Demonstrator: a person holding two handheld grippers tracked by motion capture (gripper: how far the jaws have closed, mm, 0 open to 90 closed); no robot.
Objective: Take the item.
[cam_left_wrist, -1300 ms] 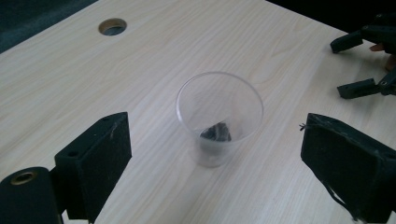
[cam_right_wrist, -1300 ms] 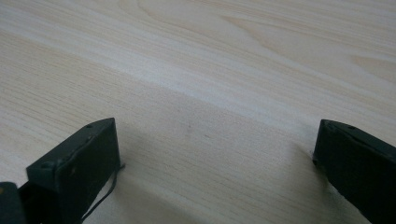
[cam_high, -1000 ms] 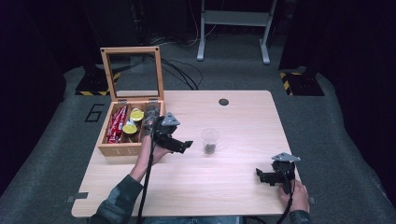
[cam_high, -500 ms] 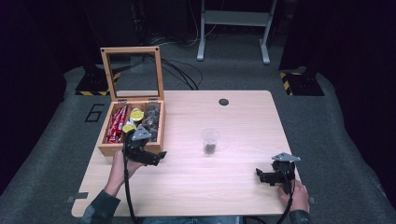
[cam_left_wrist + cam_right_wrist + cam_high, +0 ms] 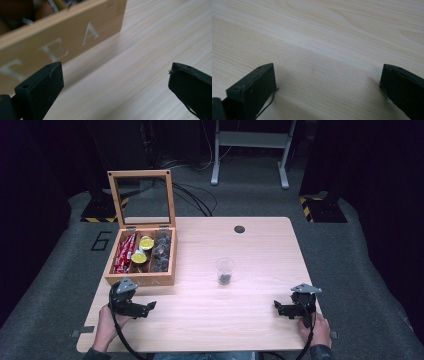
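Left gripper (image 5: 150, 306) low over the table (image 5: 260, 245), near the front left corner, just in front of the wooden tea box (image 5: 142, 279). Jaws wide apart, nothing between them; they have just been opening the last bit further. In the left gripper view (image 5: 115, 82) the jaws frame bare tabletop, with the box's front wall (image 5: 62, 42) close ahead to the left, pale letters "TEA" legible on it. Left hand (image 5: 107, 322) grips the tool from behind; cable loops toward the table edge.

Right gripper (image 5: 278, 307) rests at the front right of the table, held by the right hand (image 5: 315, 330), grey three-cornered plate on top. Jaws spread wide, empty; the right gripper view (image 5: 327, 82) has plain wood grain between them.

Tea box: lid upright, glass-paned, hinged at the back. Three compartments: red sachets (image 5: 125, 252) on the left, yellow-topped pods (image 5: 142, 250) in the middle, dark pieces (image 5: 162, 251) on the right.

Clear plastic cup (image 5: 225, 271) stands upright mid-table, between the two grippers and farther back, well apart from both; something dark sits in its bottom. Small dark round grommet (image 5: 239, 229) near the far edge of the table.
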